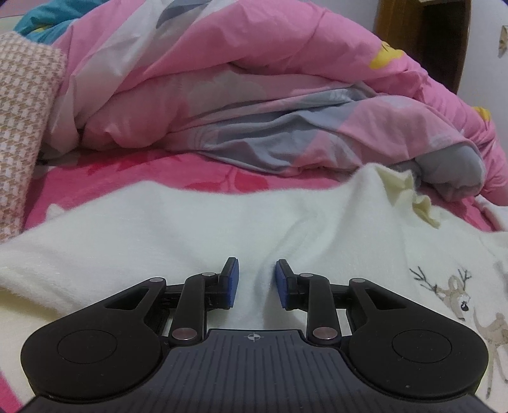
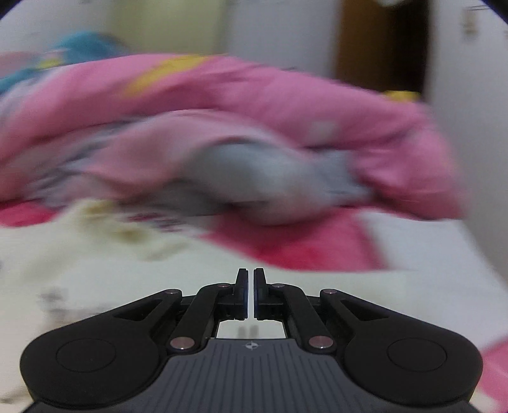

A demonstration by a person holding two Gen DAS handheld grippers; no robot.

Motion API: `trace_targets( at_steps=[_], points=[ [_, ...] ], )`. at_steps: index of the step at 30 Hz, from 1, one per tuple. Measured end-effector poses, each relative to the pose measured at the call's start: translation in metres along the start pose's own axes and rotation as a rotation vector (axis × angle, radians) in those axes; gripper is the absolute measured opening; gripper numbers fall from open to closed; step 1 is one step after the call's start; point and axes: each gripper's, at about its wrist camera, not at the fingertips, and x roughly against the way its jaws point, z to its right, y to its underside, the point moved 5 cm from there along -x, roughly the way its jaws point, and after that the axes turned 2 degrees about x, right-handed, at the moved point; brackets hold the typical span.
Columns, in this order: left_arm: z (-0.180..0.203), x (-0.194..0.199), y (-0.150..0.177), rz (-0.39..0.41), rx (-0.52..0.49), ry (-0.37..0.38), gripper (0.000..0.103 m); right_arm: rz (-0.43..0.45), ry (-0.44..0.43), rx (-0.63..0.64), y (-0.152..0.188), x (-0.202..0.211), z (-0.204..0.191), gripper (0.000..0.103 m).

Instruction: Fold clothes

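- Low over white fleece garment (image 1: 222, 222), left gripper (image 1: 256, 282) with jaws partly apart, a raised ridge of the cloth between the blue pads (image 1: 234, 279) — pads seemingly clear of the fabric, so judged not yet a grip; likely poised to pinch a fold line.
- Off to that gripper's right, reindeer print (image 1: 457, 295) face up, garment spread flat for folding.
- Right gripper (image 2: 250, 294) closed to a sliver, nothing visibly between the fingers; blurred view, mid-sweep above the same white garment (image 2: 127, 286), probably repositioning for a new hold.
- Ahead of both grippers, pink-red bedsheet (image 1: 158, 171) serving as work surface.
- Further ahead, bunched pink and grey quilt (image 1: 254, 104) pushed back, apparently to leave room.
- Far left of left gripper, houndstooth fabric (image 1: 22, 127); teal cloth (image 1: 41, 19) beyond.
- Farthest, right of centre, dark wooden doorway (image 1: 425, 38).
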Motion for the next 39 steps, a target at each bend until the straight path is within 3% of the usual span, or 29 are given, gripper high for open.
trace_targets(
  at_steps=[1, 3, 7, 9, 12, 14, 16, 19, 20, 22, 28, 31, 34, 39],
  points=[
    [0.000, 0.000, 0.000, 0.000, 0.002, 0.001, 0.028, -0.023, -0.033, 0.011, 0.001, -0.008, -0.010, 0.001],
    [-0.001, 0.001, 0.000, 0.000, 0.010, 0.003, 0.028, -0.108, -0.015, 0.017, 0.010, -0.034, -0.015, 0.001],
    [-0.004, 0.004, -0.001, 0.009, 0.038, 0.027, 0.028, -0.193, 0.135, -0.087, 0.025, -0.066, 0.026, 0.000],
    [-0.007, 0.010, -0.002, 0.022, 0.062, 0.037, 0.028, -0.183, 0.175, -0.134, 0.009, -0.058, 0.028, 0.001],
    [-0.011, 0.020, -0.004, 0.055, 0.080, 0.018, 0.028, -0.080, 0.055, -0.032, -0.025, -0.043, -0.017, 0.002],
    [-0.014, 0.026, -0.005, 0.075, 0.091, 0.006, 0.028, -0.040, -0.113, 0.038, -0.048, -0.039, -0.064, 0.003],
    [-0.019, 0.029, -0.007, 0.090, 0.111, -0.011, 0.028, -0.054, -0.299, 0.092, -0.064, -0.042, -0.116, 0.005],
    [-0.029, 0.033, -0.011, 0.109, 0.135, -0.045, 0.029, -0.135, -0.480, 0.072, -0.077, -0.058, -0.173, 0.027],
    [-0.033, 0.033, -0.012, 0.111, 0.147, -0.054, 0.029, -0.174, -0.502, 0.059, -0.080, -0.067, -0.188, 0.036],
    [-0.041, 0.034, -0.013, 0.107, 0.174, -0.067, 0.029, -0.233, -0.501, 0.046, -0.084, -0.088, -0.212, 0.042],
    [-0.054, 0.035, -0.016, 0.109, 0.218, -0.088, 0.029, -0.499, -0.461, 0.039, -0.059, -0.147, -0.245, 0.044],
    [-0.057, 0.036, -0.016, 0.108, 0.224, -0.094, 0.029, -0.444, -0.408, 0.122, -0.048, -0.147, -0.256, 0.040],
    [-0.058, 0.037, -0.015, 0.109, 0.227, -0.102, 0.029, -0.351, -0.387, 0.165, -0.049, -0.139, -0.261, 0.013],
    [-0.059, 0.037, -0.015, 0.108, 0.223, -0.106, 0.029, -0.268, -0.451, 0.123, -0.060, -0.140, -0.271, 0.011]
  ],
)
